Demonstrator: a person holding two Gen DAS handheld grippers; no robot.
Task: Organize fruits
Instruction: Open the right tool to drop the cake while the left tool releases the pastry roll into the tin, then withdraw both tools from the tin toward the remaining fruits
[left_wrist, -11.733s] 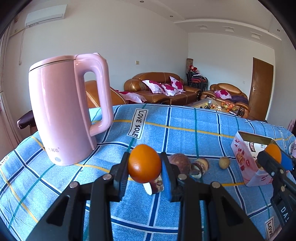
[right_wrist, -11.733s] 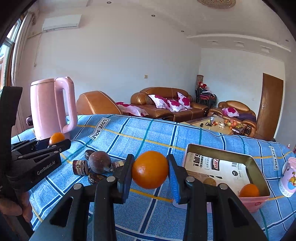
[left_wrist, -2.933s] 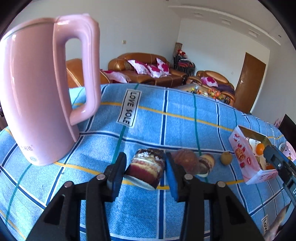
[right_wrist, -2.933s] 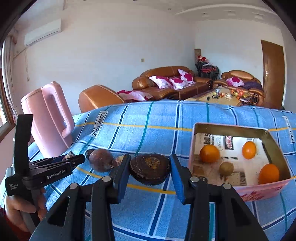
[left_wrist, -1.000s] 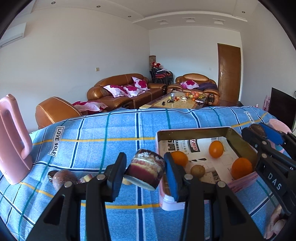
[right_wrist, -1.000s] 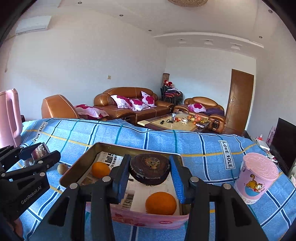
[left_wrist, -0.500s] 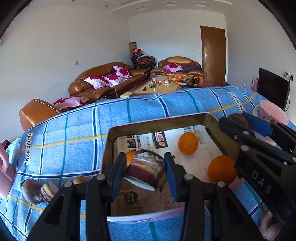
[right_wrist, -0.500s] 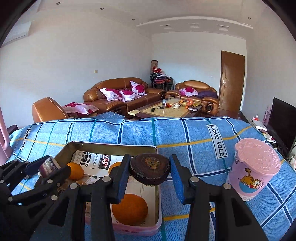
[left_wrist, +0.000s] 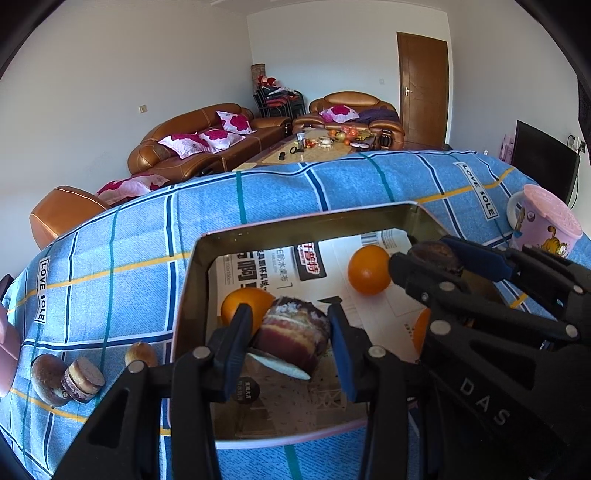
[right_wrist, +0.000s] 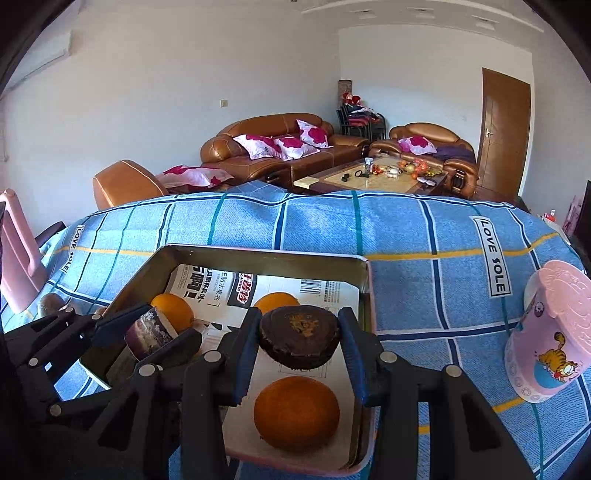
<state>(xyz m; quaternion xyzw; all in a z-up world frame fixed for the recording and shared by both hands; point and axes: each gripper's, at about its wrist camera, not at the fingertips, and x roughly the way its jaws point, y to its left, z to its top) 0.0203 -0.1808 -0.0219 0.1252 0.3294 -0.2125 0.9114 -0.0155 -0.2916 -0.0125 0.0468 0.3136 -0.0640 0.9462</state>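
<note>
My left gripper is shut on a purple cut fruit half and holds it low over the left part of the paper-lined tin box. My right gripper is shut on a dark brown fruit half, above the tin's right part and over an orange. Two more oranges lie farther back in the tin. In the right wrist view the left gripper stands just to the left, close beside the right one.
On the blue checked cloth left of the tin lie a brown fruit, a cut piece and a small brown fruit. A pink lidded cup stands right of the tin. The pink kettle is far left.
Both grippers have come in over the tin and sunk toward it, each still gripping its fruit half. The right one shifted from the tin's right rim to above the near orange.
</note>
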